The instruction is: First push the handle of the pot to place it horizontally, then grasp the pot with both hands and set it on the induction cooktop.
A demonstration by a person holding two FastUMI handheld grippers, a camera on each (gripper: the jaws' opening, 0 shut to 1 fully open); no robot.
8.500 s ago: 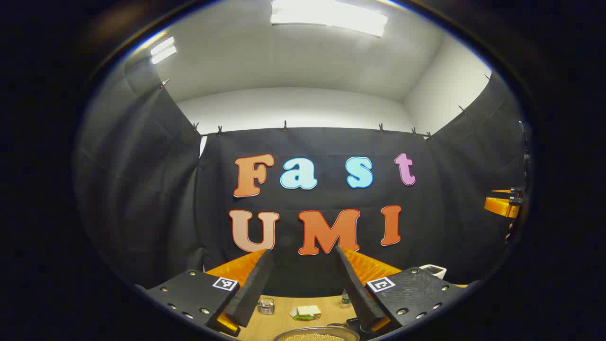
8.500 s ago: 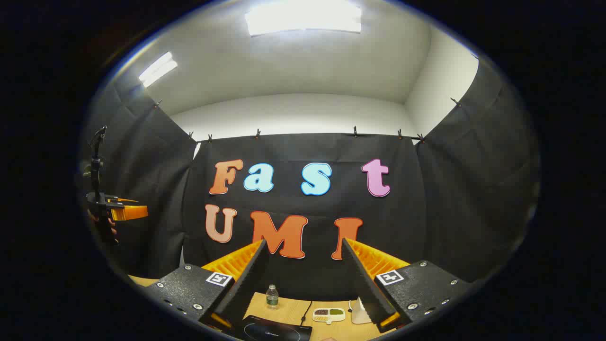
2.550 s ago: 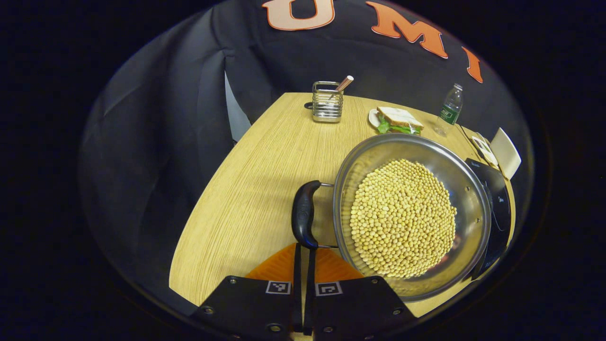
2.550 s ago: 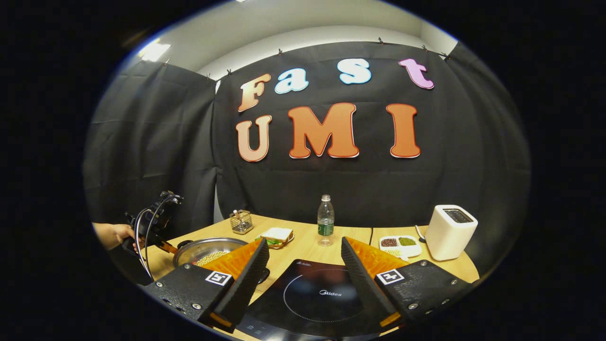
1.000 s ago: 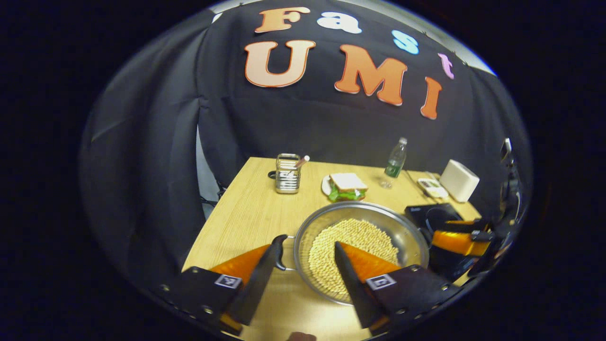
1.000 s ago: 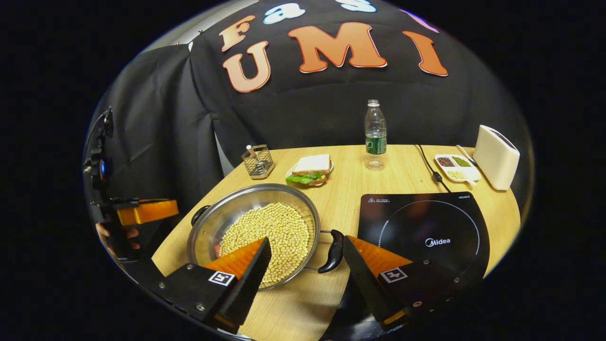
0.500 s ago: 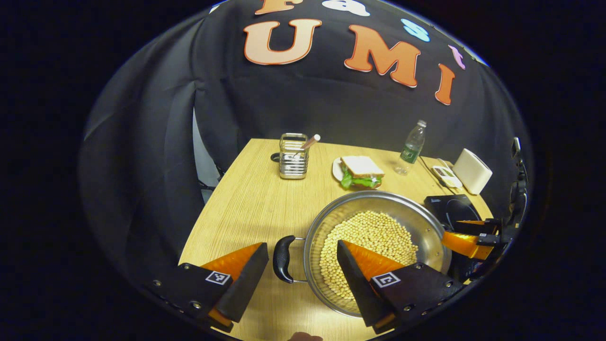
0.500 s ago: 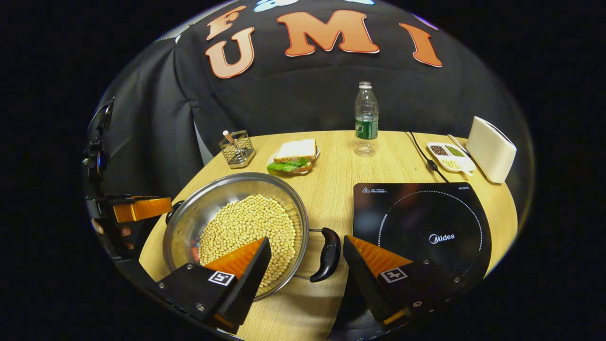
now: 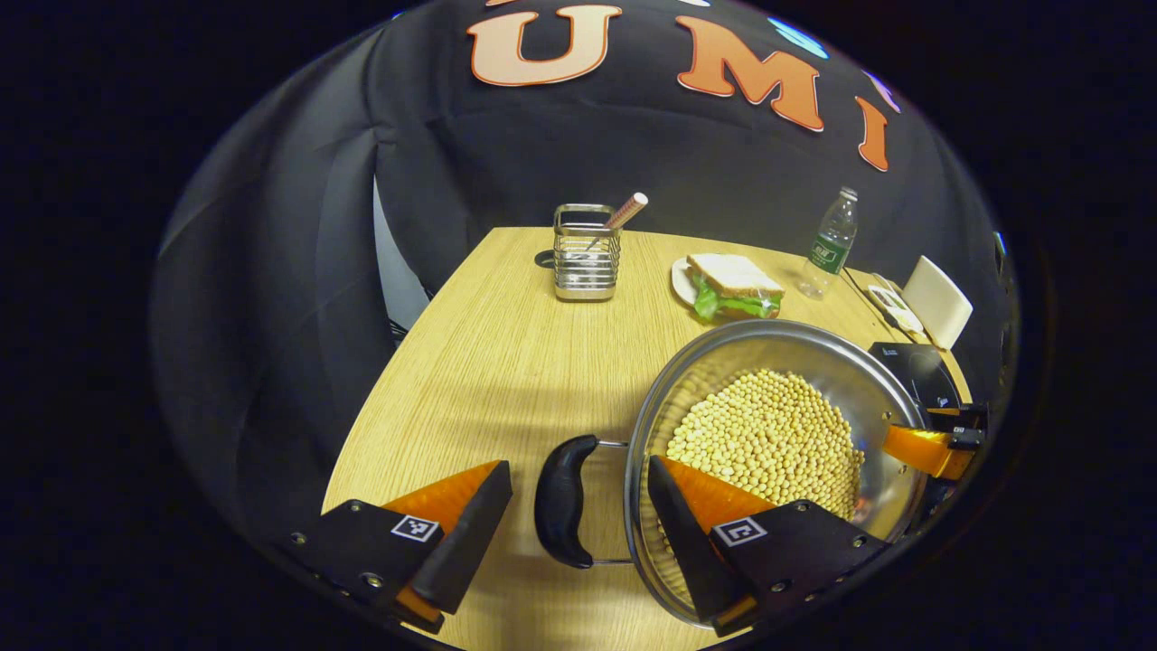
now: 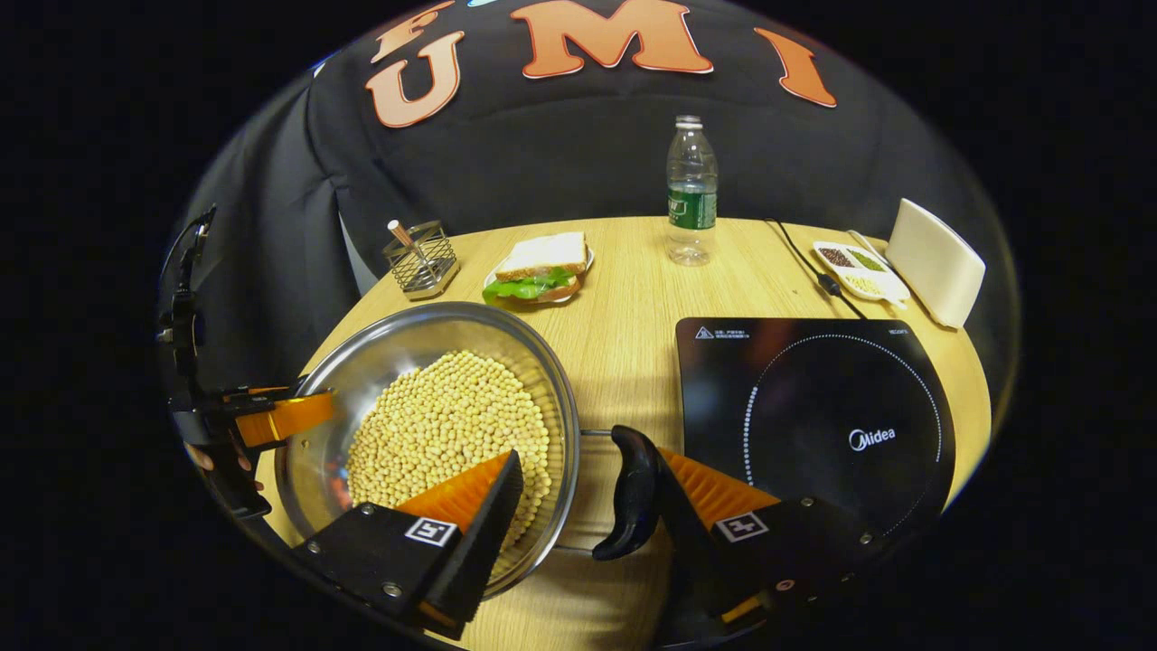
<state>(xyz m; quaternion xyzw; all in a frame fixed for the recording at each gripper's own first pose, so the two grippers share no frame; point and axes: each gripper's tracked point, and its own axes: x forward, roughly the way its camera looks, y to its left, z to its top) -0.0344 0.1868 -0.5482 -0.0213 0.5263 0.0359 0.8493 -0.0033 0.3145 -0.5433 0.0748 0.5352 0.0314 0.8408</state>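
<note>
Your left claw and right claw are both spread around the pot's handles; the cooktop reads "Midea".

A light wood-grain bench carries a shiny silver pot filled with pale yellow beans. The pot's handle is glossy black. The cooktop is glossy black with a ring of white dots and white print. A sandwich shows white bread over green lettuce on a white plate. The bottle is clear with a green label. A silver wire holder holds a tan stick. The toaster is cream white. A white tray has dark red, green and pale yellow fillings.
</note>
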